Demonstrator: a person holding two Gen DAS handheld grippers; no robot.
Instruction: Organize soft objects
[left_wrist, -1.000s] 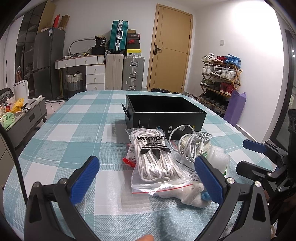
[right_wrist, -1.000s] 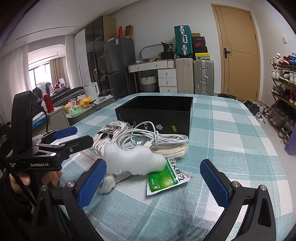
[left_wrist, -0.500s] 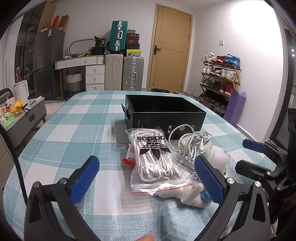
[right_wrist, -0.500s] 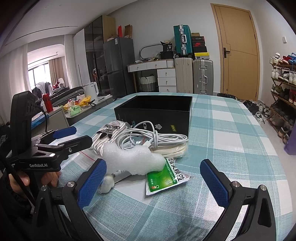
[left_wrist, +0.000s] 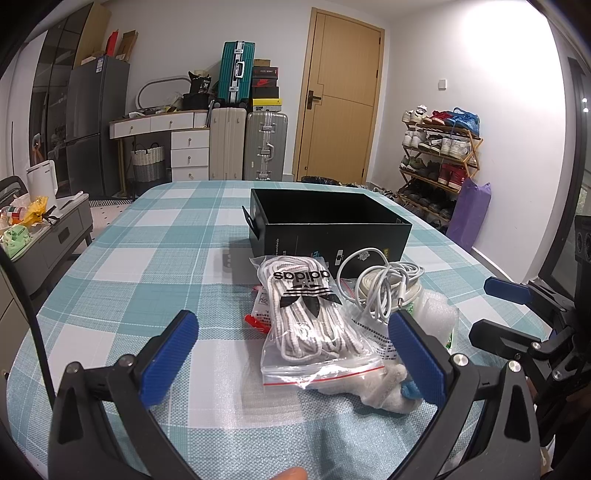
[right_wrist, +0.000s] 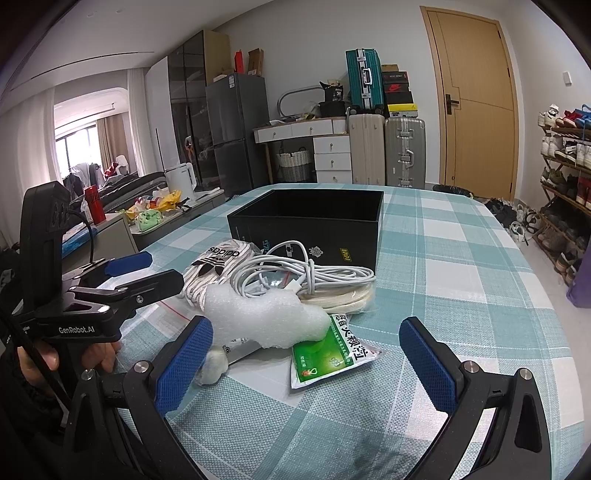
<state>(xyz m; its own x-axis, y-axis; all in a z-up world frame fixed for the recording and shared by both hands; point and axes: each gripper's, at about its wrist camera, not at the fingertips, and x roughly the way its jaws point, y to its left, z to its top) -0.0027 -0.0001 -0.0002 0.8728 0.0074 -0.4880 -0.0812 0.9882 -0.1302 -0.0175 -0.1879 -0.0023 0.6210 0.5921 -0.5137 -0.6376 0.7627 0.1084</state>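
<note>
Resting on the teal-and-white checked tablecloth (left_wrist: 147, 266), the open black cardboard box (left_wrist: 325, 225) serves as the landmark. Just in front of it lies a heap of soft things: a clear zip bag of white Adidas laces (left_wrist: 314, 317), a coiled white cable (right_wrist: 303, 277), a white foam sheet (right_wrist: 266, 317) and a green sachet (right_wrist: 328, 358). The left gripper (left_wrist: 295, 354) hovers nearer than the heap, its blue-padded tongs spread wide, empty. The right gripper (right_wrist: 306, 362) likewise gapes apart, empty, before the foam sheet.
</note>
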